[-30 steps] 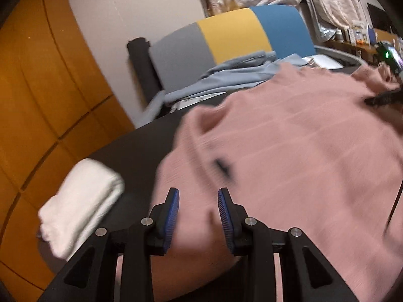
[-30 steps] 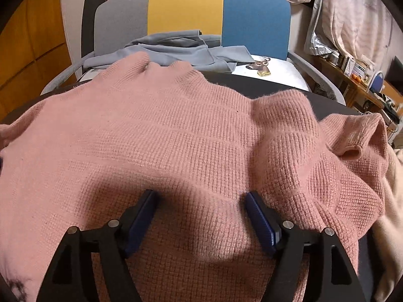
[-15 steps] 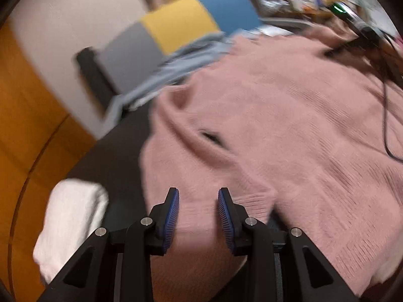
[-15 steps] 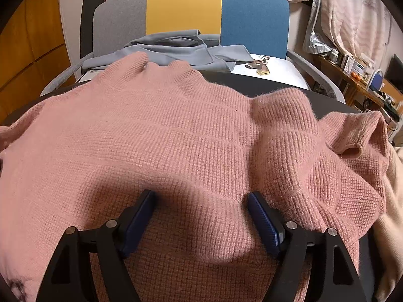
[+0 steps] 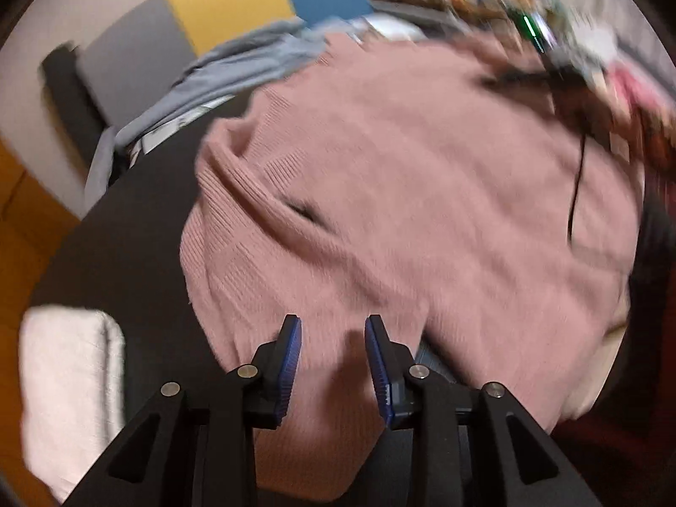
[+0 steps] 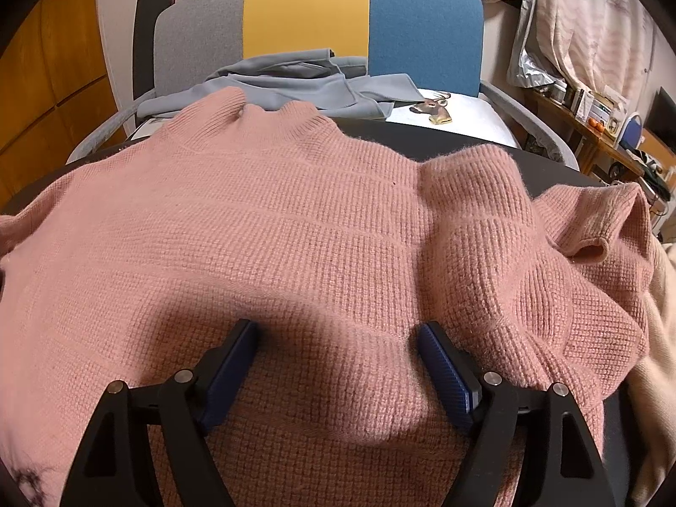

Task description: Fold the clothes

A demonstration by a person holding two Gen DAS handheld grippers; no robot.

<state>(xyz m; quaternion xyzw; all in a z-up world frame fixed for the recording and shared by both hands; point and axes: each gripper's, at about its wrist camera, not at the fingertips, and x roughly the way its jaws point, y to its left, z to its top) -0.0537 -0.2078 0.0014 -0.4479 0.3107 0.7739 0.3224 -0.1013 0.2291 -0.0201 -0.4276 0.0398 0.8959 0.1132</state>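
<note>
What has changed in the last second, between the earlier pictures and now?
The left gripper has swung and rolled over the pink knitted sweater, so its view tilted; the folded white towel now sits lower left. The right gripper has just been opening a little wider, with sweater fabric bulging between its jaws. Sweater, grey garment and chair stayed put.

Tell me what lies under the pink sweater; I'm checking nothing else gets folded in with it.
The pink sweater lies on a dark table, bare beside it. A cream cloth pokes out at its right edge. Whatever else sits beneath stays covered.
</note>
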